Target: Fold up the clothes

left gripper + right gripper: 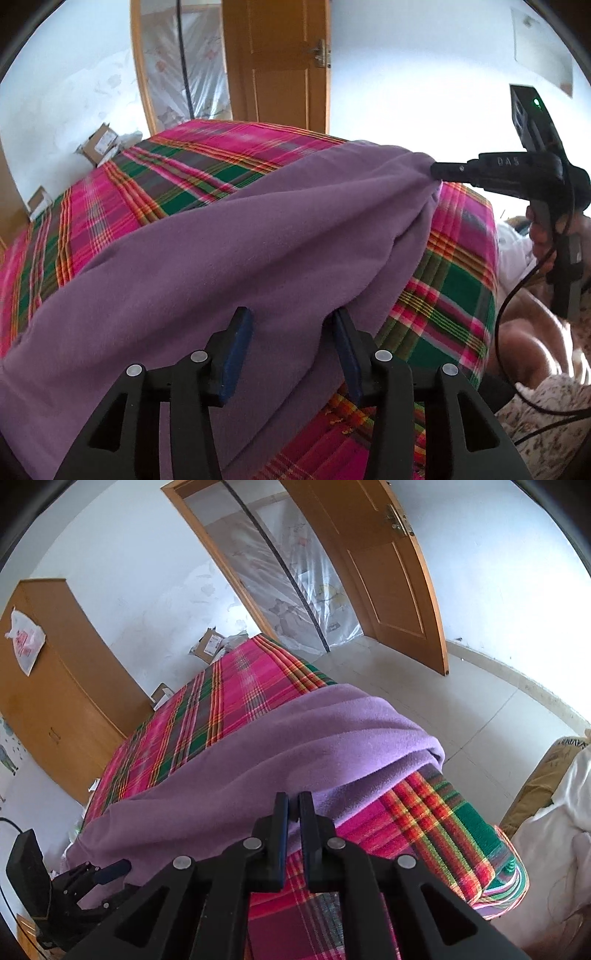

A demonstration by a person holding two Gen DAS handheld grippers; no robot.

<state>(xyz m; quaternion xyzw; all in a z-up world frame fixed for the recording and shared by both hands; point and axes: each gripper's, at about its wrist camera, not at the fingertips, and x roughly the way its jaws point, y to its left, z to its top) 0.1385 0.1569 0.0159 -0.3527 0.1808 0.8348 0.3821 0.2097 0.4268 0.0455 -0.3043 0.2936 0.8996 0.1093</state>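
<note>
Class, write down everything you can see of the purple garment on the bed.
The purple garment is plain, soft and fleece-like, with no print showing. It lies spread and partly folded over on the pink and green plaid bedcover. The right gripper, jaws shut, pinches one bunched corner and lifts it, drawing folds toward that point. The left gripper has open jaws astride its near edge, not clamping.

The left gripper (291, 325), black with blue-padded fingers (240, 347), points downward with its jaws parted and pressing on nothing, while the right gripper (293, 805), held in a bare hand (543, 236), has its jaws nearly together, pinching purple fleece cloth (258, 236).
</note>
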